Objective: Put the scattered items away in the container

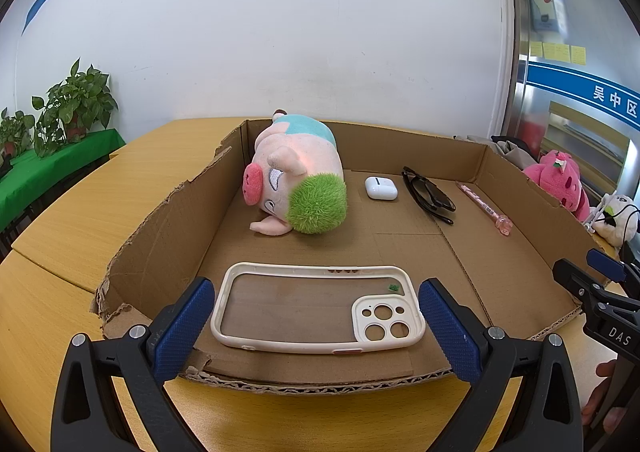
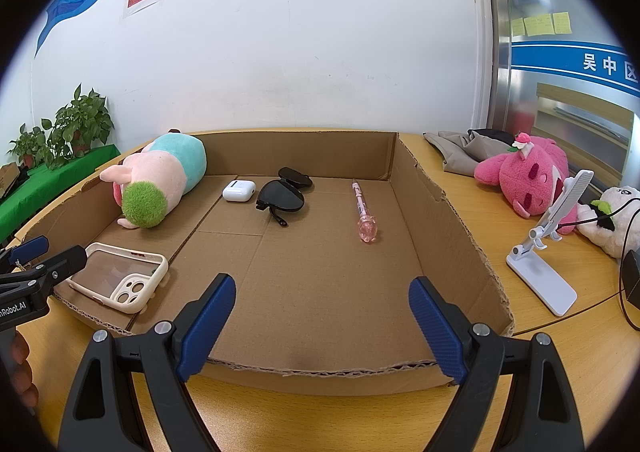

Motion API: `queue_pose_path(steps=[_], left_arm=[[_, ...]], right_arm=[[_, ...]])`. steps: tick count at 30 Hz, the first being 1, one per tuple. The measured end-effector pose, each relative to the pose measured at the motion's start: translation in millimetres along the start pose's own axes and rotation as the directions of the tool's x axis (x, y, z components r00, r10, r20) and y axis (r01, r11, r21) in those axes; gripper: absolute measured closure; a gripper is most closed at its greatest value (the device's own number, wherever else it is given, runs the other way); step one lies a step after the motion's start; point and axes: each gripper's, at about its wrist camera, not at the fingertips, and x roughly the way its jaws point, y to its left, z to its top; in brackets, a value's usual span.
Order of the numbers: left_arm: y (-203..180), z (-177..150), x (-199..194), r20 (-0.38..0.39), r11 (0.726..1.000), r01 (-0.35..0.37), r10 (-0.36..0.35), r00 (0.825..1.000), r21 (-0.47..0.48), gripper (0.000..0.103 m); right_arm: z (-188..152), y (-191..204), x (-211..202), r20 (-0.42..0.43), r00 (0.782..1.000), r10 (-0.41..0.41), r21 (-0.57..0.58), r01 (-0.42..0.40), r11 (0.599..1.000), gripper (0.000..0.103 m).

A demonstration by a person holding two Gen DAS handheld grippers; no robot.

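Left gripper (image 1: 316, 316) is seen spread wide at the near edge of the cardboard box (image 1: 172, 220), nothing held; the phone case (image 1: 318, 308) lies flat on the box floor between the fingers, no contact visible. Right gripper (image 2: 322, 326) is also spread wide and empty, over the near wall of the box (image 2: 440, 220).

Inside the box: plush pig (image 1: 298, 182) at the far left, earbud case (image 1: 381, 187), sunglasses (image 1: 428, 194), and pink pen (image 1: 484, 208) toward the right wall.

Shown only in the right wrist view: white phone stand (image 2: 548, 252) on the table (image 2: 500, 212) outside the box, grey cloth (image 2: 460, 152) behind it, and the pink plush (image 2: 524, 172) in full. In the left wrist view, that plush (image 1: 560, 180) is partly cut off by the box wall.
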Motion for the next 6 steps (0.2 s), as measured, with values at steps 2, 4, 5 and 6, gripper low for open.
queue_pose_path(steps=[2, 4, 5, 6], left_arm=[[-0.2, -0.1, -0.4, 0.001, 1.0, -0.002, 0.002, 1.0, 0.001, 0.0], [-0.3, -0.3, -0.4, 0.0, 1.0, -0.002, 0.002, 1.0, 0.002, 0.0], [-0.3, -0.3, -0.4, 0.0, 1.0, -0.002, 0.002, 1.0, 0.002, 0.0], [-0.3, -0.3, -0.3, -0.001, 1.0, -0.001, 0.001, 1.0, 0.001, 0.0]], right_arm=[[0.0, 0.1, 0.0, 0.0, 1.0, 0.0, 0.0, 0.0, 1.0, 0.015], [-0.1, 0.1, 0.0, 0.0, 1.0, 0.0, 0.0, 0.0, 1.0, 0.015], [-0.1, 0.1, 0.0, 0.0, 1.0, 0.0, 0.0, 0.0, 1.0, 0.015], [-0.1, 0.2, 0.0, 0.0, 1.0, 0.0, 0.0, 0.0, 1.0, 0.015]])
